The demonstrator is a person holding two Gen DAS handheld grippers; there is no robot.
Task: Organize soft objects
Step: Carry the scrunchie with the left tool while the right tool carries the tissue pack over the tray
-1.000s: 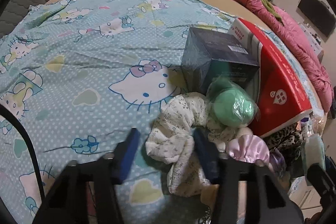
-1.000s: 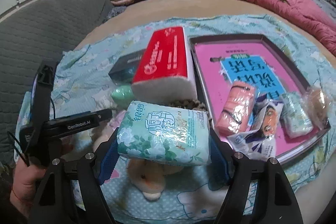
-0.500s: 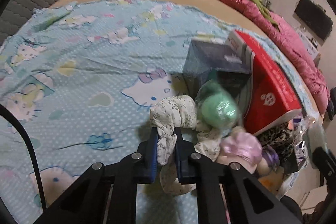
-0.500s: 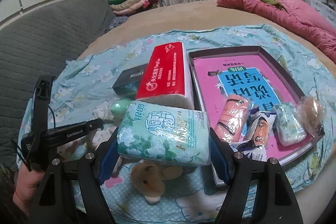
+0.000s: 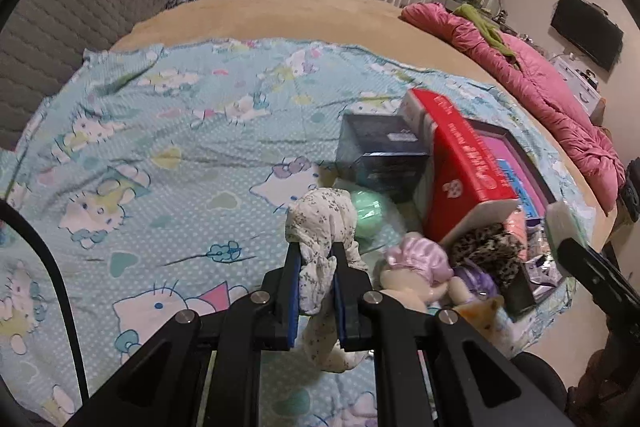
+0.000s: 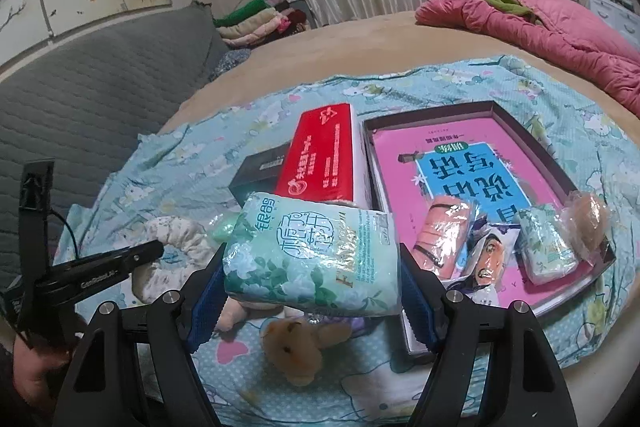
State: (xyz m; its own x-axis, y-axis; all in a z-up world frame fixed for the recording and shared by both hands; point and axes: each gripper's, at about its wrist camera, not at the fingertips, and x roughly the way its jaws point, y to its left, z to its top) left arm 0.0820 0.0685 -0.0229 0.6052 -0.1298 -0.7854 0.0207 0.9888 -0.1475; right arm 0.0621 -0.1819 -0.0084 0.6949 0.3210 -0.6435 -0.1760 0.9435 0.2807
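The left tool (image 5: 316,269) is clenched on a white floral scrunchie (image 5: 320,223), its two blue pads pinching one bunched section while the rest of the loop puffs up just beyond the tips and a tail hangs below the jaws, clear of the Hello Kitty bedsheet (image 5: 160,147). The right tool (image 6: 310,291) grasps a green floral tissue pack (image 6: 312,259) across its width, held above a brown plush toy (image 6: 294,351) and just short of the pink-lined tray (image 6: 524,131) ahead and to the right of it. The scrunchie's grip looks narrow: only a fold of fabric sits between the pads, so a quick swing could let the cloth slide out, and the dangling tail could catch on the pink satin scrunchie (image 5: 416,259) or the green wrapped ball (image 5: 370,223) just right of the left tool and pull them along. The tissue pack is soft and wrapped in slick film, so it could buckle or slip if squeezed unevenly, and lowering it blind risks landing on the small packets (image 6: 548,247) already lying in the near end of the tray. Legible writing is sparse: "GenRobot.AI" runs along the left tool's arm in the right wrist view, the tissue pack and the red tissue box (image 6: 324,159) carry Chinese print too distorted to read reliably, and the tray's blue label shows large upside-down Chinese characters.
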